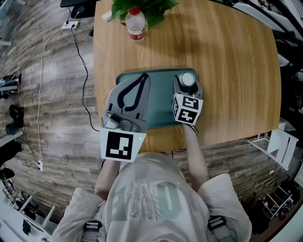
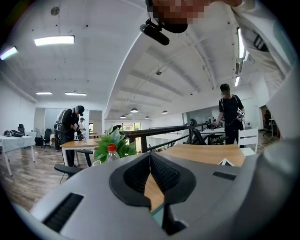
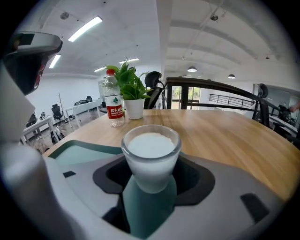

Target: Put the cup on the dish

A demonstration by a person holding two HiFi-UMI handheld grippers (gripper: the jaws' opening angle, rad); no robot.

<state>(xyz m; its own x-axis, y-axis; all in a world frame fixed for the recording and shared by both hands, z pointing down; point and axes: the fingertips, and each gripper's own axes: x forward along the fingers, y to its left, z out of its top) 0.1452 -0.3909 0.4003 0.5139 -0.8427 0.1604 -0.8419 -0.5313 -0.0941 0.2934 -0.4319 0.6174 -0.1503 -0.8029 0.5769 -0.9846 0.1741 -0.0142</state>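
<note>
Gripping the frosted cup [image 3: 151, 149], the right gripper [image 3: 152, 164] is holding it at the teal dish's [image 1: 161, 97] far right corner. Contact is unclear, so settling and release are likely still pending. The left gripper [image 1: 142, 78] is hovering closed and empty. Bare table [image 1: 236, 71] is lying open before the bottle [image 1: 136, 24].

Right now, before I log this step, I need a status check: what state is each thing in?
Cup: upright, gripped over the dish; whether its base touches is unclear.
Right gripper: shut on the cup.
Left gripper: shut, holding nothing.
Dish: flat on the table.
Bottle: upright, cap on.
Plant: upright in its pot.
</note>
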